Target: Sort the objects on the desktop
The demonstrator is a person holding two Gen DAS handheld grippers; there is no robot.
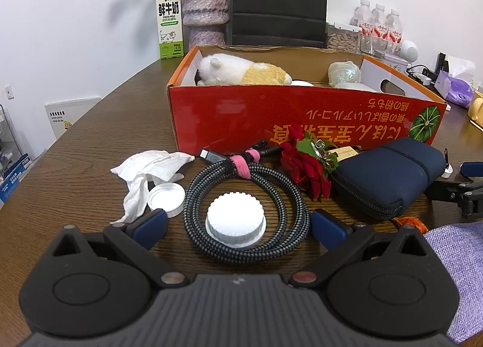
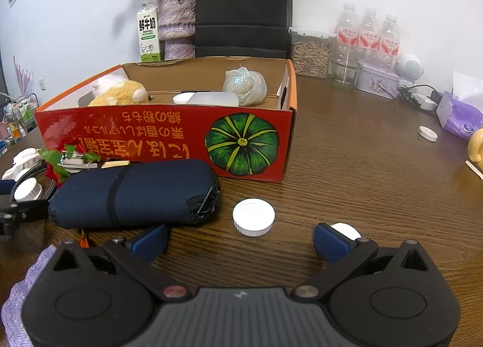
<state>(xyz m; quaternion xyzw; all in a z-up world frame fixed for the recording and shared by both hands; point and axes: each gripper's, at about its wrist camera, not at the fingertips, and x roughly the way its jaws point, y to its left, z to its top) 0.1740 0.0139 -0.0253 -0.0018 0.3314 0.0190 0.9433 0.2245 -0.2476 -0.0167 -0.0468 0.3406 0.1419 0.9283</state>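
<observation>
left tongs (image 1: 238,224): mine, jaws were wide apart and empty, low over the bench (image 1: 90,141), aimed so the ribbed white cap (image 1: 235,221) sat between the two blue pads; looked like my next pick, judging by the framing.
ribbed white cap: sat inside the coiled braided cable (image 1: 246,196), so a grab would have risked snagging the coil too.
coiled braided cable: was bundled with a pink strap (image 1: 241,162), which kept it in one loop; lay in front of the red box (image 1: 302,117).
right tongs (image 2: 240,241): jaws were also spread, nothing clamped; flat white lid (image 2: 253,217) lay just ahead between the fingers, so probably lined up for it. another small white thing (image 2: 345,230) peeked behind the right finger, could not tell what.
red box: was open-topped, served as the sort bin i guess; already held a plush toy (image 1: 244,70), a crumpled clear bag (image 2: 244,87) and a pale flat item (image 2: 211,98).
still on the bench: dark blue pouch (image 2: 132,193) close against the box front, red flower clip (image 1: 308,165) between cable and pouch, crumpled tissue (image 1: 151,165), an upturned lid (image 1: 166,197) touching the tissue.
progress: partly sorted i judged, most small stuff was still outside.
risk: caps were low and slick, could slip out of the pads.
</observation>
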